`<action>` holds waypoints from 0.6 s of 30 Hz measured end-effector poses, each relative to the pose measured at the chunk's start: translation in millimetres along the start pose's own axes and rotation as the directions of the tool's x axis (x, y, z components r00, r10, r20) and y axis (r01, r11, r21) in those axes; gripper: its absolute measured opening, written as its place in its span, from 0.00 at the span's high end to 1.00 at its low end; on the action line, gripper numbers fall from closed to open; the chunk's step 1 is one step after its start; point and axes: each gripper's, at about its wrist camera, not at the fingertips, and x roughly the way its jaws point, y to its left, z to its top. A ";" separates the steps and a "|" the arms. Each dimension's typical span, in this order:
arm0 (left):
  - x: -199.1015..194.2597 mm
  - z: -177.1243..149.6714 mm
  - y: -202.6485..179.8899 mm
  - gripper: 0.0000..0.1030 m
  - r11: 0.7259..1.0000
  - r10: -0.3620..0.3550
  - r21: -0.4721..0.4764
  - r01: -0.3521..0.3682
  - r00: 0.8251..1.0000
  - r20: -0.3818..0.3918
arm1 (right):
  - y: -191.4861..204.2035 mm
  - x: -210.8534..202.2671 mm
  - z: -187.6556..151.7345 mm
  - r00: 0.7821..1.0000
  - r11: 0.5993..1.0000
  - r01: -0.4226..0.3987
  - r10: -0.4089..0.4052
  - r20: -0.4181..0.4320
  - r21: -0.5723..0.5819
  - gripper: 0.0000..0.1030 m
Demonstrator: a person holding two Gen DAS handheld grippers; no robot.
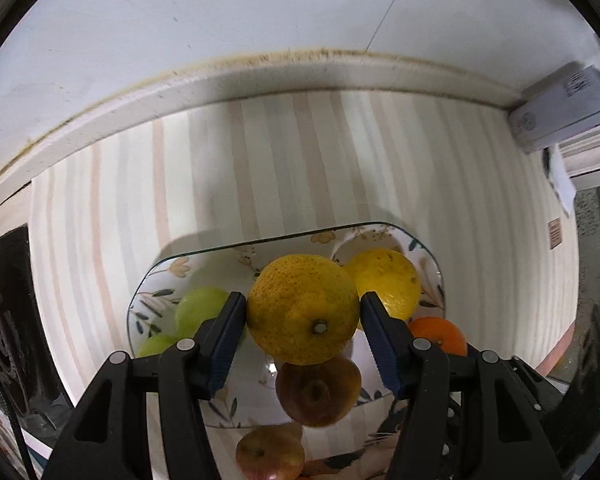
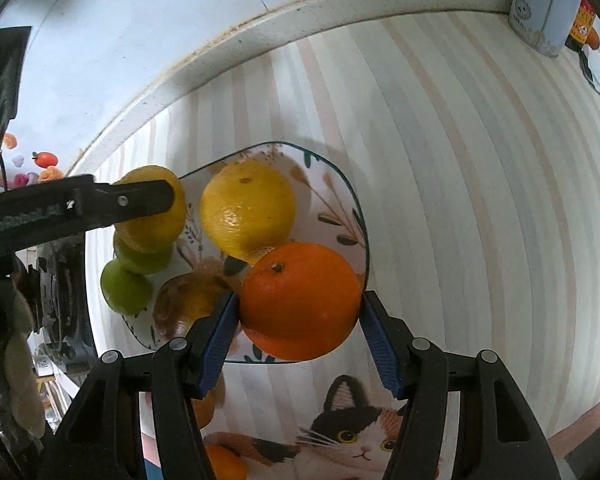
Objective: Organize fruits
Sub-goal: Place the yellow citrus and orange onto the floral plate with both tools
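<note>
My left gripper [image 1: 303, 300] is shut on a yellow-green citrus [image 1: 303, 308], held above a floral plate [image 1: 156, 276]. On the plate lie two green apples [image 1: 198, 308], a yellow citrus [image 1: 384, 280] and a brownish apple [image 1: 318, 392]. In the right wrist view my right gripper [image 2: 301, 300] is shut on an orange [image 2: 300, 300] over the plate's near edge [image 2: 352, 216]. The yellow citrus [image 2: 248, 208] lies just beyond it. A finger of the left gripper [image 2: 128, 200] comes in from the left with its citrus [image 2: 156, 228] above the green apples [image 2: 128, 288].
A striped cloth [image 2: 460, 160] covers the table, which ends at a wall ledge [image 1: 300, 72]. A cat-print mat [image 2: 360, 432] lies in front of the plate, with another orange [image 2: 224, 460] and a reddish apple [image 1: 270, 454] nearby. A white box [image 1: 560, 108] stands at the far right.
</note>
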 end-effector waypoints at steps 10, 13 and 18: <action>-0.5 -1.3 6.2 0.15 1.000 0.011 -0.023 -0.011 1.000 -0.016 | 1.2 -5.5 3.0 1.000 1.000 0.005 -0.005 -0.021 0.004 0.14; -12.9 -6.2 12.8 0.15 0.999 0.019 -0.038 -0.018 1.000 0.012 | 6.4 -11.1 -0.4 0.998 0.998 0.061 -0.062 -0.027 -0.027 0.08; -36.9 -30.1 27.2 0.14 0.997 0.054 -0.059 -0.050 0.996 0.076 | 20.7 -22.9 -12.8 0.991 0.987 0.131 -0.131 0.002 -0.094 0.08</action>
